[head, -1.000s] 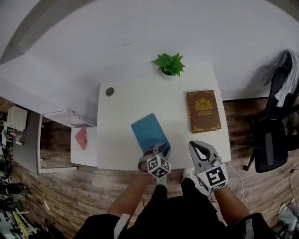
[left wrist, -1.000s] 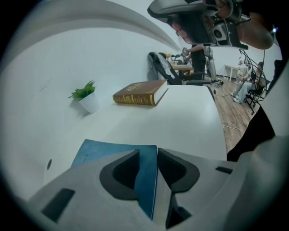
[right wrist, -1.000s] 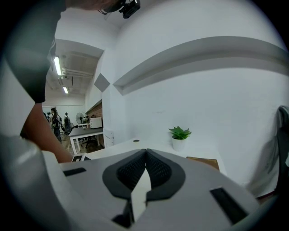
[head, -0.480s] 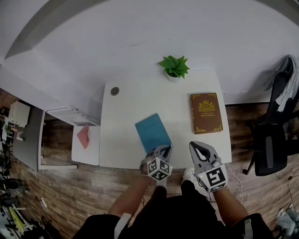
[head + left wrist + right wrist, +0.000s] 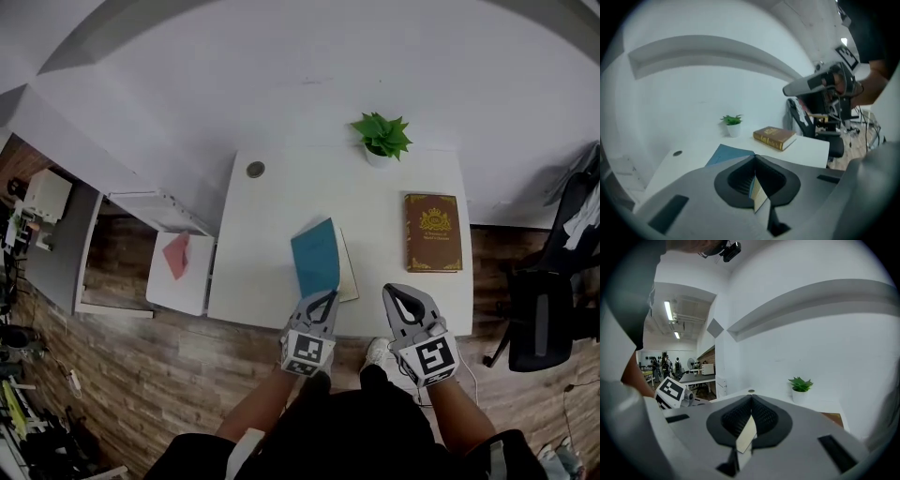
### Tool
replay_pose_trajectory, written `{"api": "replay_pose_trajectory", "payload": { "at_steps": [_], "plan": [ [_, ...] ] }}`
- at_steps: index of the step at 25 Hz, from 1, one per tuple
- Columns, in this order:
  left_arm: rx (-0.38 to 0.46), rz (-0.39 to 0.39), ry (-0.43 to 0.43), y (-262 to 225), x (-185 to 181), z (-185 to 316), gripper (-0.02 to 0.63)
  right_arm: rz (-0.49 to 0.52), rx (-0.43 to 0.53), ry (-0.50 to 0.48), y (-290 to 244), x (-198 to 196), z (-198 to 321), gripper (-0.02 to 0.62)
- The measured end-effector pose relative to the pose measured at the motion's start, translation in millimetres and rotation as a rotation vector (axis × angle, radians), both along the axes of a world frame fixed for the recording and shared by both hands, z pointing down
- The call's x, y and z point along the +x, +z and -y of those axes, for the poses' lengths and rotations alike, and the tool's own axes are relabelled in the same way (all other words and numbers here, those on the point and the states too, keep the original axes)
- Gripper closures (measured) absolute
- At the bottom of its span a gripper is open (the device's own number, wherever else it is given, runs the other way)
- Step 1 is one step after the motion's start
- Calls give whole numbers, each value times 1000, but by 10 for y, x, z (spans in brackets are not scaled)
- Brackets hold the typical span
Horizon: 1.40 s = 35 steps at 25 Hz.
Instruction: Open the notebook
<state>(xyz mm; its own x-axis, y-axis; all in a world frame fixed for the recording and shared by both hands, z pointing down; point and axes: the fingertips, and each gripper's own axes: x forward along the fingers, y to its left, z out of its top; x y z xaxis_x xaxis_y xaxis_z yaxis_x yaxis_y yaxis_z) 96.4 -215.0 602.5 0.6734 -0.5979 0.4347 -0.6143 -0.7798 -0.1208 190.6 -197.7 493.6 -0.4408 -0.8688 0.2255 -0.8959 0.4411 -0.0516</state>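
A blue-covered notebook (image 5: 317, 255) lies on the white table (image 5: 272, 216), near its front edge. Its cover is raised and tilted, and cream pages (image 5: 347, 278) show beneath it on the right. My left gripper (image 5: 316, 302) is shut on the cover's near edge. In the left gripper view the blue cover (image 5: 727, 154) runs away from the closed jaws of the left gripper (image 5: 754, 158), and its thin edge is pinched between them. My right gripper (image 5: 404, 302) hovers at the table's front edge to the right, shut and empty, apart from the notebook.
A brown hardback book (image 5: 433, 232) lies at the table's right side, with a small potted plant (image 5: 381, 137) behind it. A small round object (image 5: 255, 170) sits at the far left corner. A low white cabinet (image 5: 178, 272) stands on the left, a black chair (image 5: 548, 309) on the right.
The left gripper's jaws closed on the notebook cover's near edge and rose, lifting the cover off the pages. The right gripper shifted only slightly.
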Motion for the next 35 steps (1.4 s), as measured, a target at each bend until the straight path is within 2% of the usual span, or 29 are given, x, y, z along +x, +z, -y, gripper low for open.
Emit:
{"api": "replay_pose_trajectory", "payload": {
  "at_steps": [3, 5, 14, 17, 20, 25, 28, 35],
  "plan": [
    [-51, -224, -128, -203, -284, 67, 598, -9, -1, -39, -3, -172, 12, 594],
    [-74, -340, -219, -271, -512, 98, 598, -14, -1, -64, -12, -298, 27, 594],
    [-186, -632, -541, -173, -1451, 83, 598, -42, 13, -154, -91, -773, 144, 594],
    [-205, -691, -648, -77, -1804, 79, 598, -45, 24, -177, -122, -904, 192, 594],
    [-197, -693, -719, -8, -2095, 105, 598, -45, 28, -194, -124, -1019, 216, 594],
    [-198, -623, -782, 172, -2434, 144, 598, -44, 21, -211, -118, -1198, 219, 594],
    [-210, -552, -820, 359, -2598, 149, 598, -46, 16, -210, -83, -1238, 214, 594],
    [-328, -333, -872, 983, -2832, -22, 591, -57, 10, -189, -53, -1224, 154, 594]
  ]
}}
